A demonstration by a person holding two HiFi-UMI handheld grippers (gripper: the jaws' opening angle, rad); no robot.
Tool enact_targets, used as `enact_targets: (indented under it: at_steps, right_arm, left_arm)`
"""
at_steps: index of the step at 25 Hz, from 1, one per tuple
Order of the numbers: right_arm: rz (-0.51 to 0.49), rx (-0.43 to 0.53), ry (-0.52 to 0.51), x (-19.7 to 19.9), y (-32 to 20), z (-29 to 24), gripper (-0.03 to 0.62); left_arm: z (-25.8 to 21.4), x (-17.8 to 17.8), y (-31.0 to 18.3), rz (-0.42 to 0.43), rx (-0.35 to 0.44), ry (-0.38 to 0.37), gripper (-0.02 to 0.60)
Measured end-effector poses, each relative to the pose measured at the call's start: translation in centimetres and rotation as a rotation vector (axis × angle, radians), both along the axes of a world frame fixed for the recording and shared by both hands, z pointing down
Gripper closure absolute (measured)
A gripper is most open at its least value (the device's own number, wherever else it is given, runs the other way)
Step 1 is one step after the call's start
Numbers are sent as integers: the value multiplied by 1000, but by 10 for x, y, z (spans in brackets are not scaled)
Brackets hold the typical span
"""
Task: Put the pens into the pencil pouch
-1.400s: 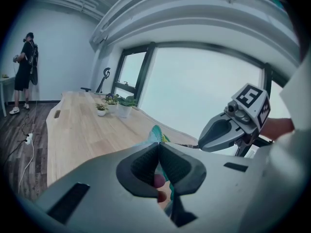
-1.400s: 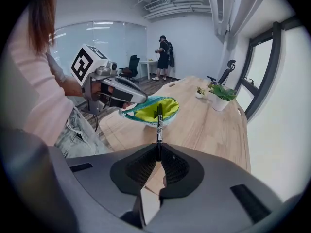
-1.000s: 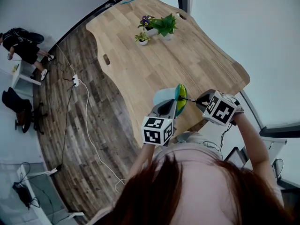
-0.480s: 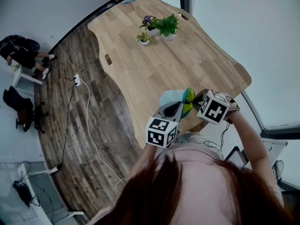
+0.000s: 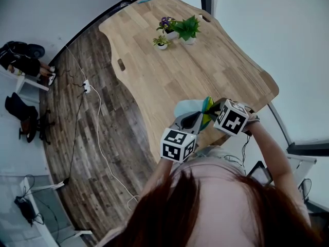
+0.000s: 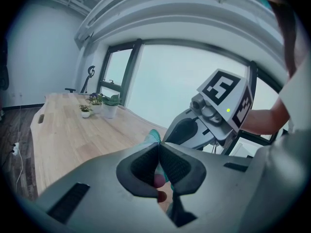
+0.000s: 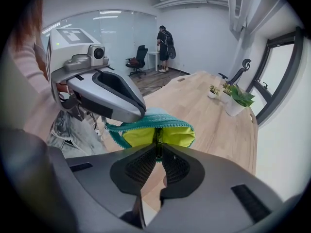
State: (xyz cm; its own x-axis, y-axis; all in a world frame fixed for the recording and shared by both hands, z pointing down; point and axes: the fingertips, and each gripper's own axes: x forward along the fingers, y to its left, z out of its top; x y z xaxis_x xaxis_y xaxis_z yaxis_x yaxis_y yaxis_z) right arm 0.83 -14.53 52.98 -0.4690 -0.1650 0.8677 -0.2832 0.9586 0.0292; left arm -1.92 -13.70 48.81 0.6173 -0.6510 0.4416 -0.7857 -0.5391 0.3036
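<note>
**A:** So where's the pencil pouch (image 7: 146,134)?

**B:** Over the near edge of the wooden table (image 5: 205,66), held between both grippers and apparently lifted clear of the top. Its mouth gapes toward the right gripper's camera, with teal zipper teeth (image 7: 150,122) round the rim and yellow-green lining inside.

**A:** What's the left gripper (image 6: 158,149) doing?

**B:** Its jaws are pressed together on a teal edge of the pouch, and the fabric pokes out past the tips.

**A:** And the right gripper (image 7: 158,149)?

**B:** Also clamped, pinching the rim at the middle of the opening. A dark strip runs down between the tips there. I can't tell whether that's the zipper pull.

**A:** How do the two sit?

**B:** Close together. In the right gripper view, the left one's grey body hangs just above the pouch.

**A:** Anything else around?

**B:** Small potted plants (image 5: 177,31) stand at the table's far end, well apart from the pouch. A person (image 7: 164,41) stands at the back of the room.
</note>
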Motion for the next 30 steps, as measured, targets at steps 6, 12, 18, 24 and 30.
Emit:
enact_targets:
  at_steps: [6, 12, 18, 24, 30]
  right_arm:
    - [24, 11, -61, -12, -11, -4, 548]
    - [65, 44, -160, -26, -25, -19, 536]
    - [120, 60, -252, -36, -37, -33, 536]
    - [196, 95, -339, -37, -53, -45, 544]
    - [336, 67, -461, -29, -64, -56, 557]
  left_arm:
    - [0, -14, -9, -39, -6, 7, 574]
    - [-1, -34, -20, -94, -2, 10, 574]
    - [-4, -55, -32, -149, 6, 6, 574]
    - [-4, -79, -46, -241, 11, 12, 574]
    - [9, -97, -56, -306, -10, 20, 574]
